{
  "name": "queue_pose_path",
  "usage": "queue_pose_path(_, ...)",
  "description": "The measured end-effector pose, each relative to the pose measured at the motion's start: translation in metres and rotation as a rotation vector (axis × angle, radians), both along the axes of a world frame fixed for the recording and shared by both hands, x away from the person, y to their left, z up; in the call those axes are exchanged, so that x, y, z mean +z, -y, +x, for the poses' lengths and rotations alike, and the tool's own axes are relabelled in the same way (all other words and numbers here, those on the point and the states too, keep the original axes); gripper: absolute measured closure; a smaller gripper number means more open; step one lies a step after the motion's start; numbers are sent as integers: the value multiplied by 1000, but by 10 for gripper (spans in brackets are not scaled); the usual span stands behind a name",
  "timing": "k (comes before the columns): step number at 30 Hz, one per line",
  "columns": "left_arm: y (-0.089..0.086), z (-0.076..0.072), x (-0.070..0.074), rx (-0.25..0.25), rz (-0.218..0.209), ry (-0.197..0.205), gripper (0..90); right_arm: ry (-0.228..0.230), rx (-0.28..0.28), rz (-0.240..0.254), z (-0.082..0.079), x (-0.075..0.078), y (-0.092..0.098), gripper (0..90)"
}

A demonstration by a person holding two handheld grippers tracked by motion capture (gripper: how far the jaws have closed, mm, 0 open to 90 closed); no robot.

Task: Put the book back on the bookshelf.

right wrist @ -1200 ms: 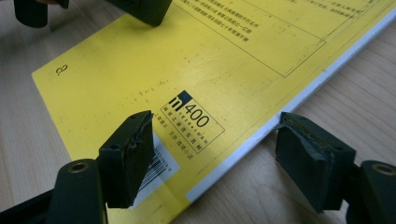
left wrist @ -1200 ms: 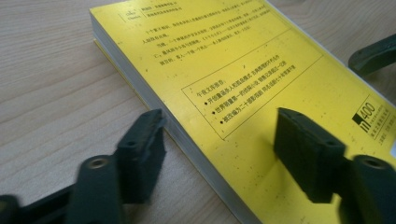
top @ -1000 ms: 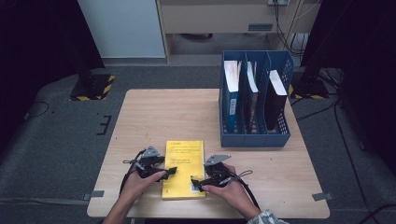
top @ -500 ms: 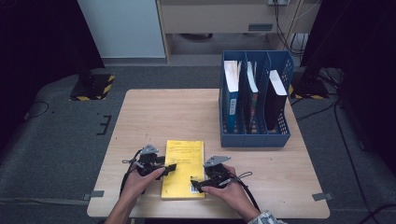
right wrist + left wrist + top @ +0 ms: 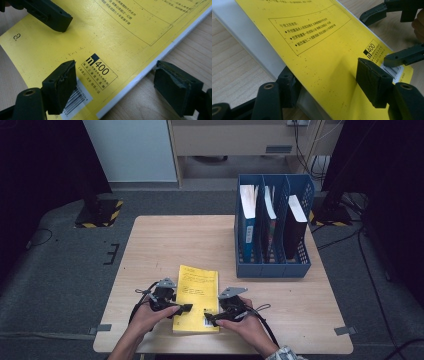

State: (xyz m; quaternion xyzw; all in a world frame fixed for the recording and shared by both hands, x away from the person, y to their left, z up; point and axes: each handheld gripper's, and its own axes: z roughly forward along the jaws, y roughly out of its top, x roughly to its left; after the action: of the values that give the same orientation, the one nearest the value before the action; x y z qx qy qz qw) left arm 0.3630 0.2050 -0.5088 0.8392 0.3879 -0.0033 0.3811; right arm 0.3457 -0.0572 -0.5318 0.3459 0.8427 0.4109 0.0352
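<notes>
Since the earlier pictures the left gripper (image 5: 184, 308) has edged a little onto the yellow book (image 5: 196, 297) from the book's left side, and its jaws have just been closing around that edge; the right gripper (image 5: 210, 318) has kept its place. The yellow book lies flat near the front edge of the table (image 5: 165, 240), about midway along it, with its printed cover and barcode facing up. In the left gripper view one jaw sits at the book's pale side edge and the other hangs over the cover (image 5: 317, 50), so the book's edge is between them; whether the pads already press on it cannot be told. The right gripper stands at the book's front right corner with its jaws spread: in the right gripper view one pad lies over the barcode (image 5: 75, 100) and the other stands off the book, above the bare wood, so it grips nothing. Well apart, at the back right of the table, stands a blue file rack (image 5: 272, 267) with books upright in its compartments.
</notes>
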Motion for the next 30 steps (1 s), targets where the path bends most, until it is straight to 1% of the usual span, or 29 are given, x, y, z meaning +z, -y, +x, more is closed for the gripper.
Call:
queue_pose_path(2,1,3,1,-7,0,-8,414,1,0,0,0,0,0,186)
queue_pose_path(4,3,6,1,-17,-6,-23,428,1,-2,0,0,0,0,187)
queue_pose_path(7,7,12,2,-37,-3,-43,440,2,-2,-4,0,0,0,188)
queue_pose_path(11,12,19,4,-73,19,-60,446,2,0,-5,0,0,0,187)
queue_pose_path(15,14,23,4,-90,28,-68,458,2,4,-5,0,0,0,186)
queue_pose_path(17,13,25,5,-95,29,-76,481,3,8,-5,0,0,0,183)
queue_pose_path(19,14,26,5,-91,27,-89,497,4,17,-7,1,0,0,175)
queue_pose_path(20,15,27,6,-103,44,-88,506,2,21,-10,1,0,0,169)
queue_pose_path(22,19,28,7,-128,35,-98,505,3,25,-12,1,0,-1,158)
queue_pose_path(24,21,30,6,-132,40,-109,505,8,29,-16,1,0,-1,148)
queue_pose_path(26,21,31,7,-130,39,-108,515,7,37,-19,2,0,-1,144)
queue_pose_path(28,20,32,8,-136,38,-105,544,3,47,-22,2,1,-1,139)
queue_pose_path(30,18,33,9,-142,31,-110,587,2,57,-32,3,1,-1,129)
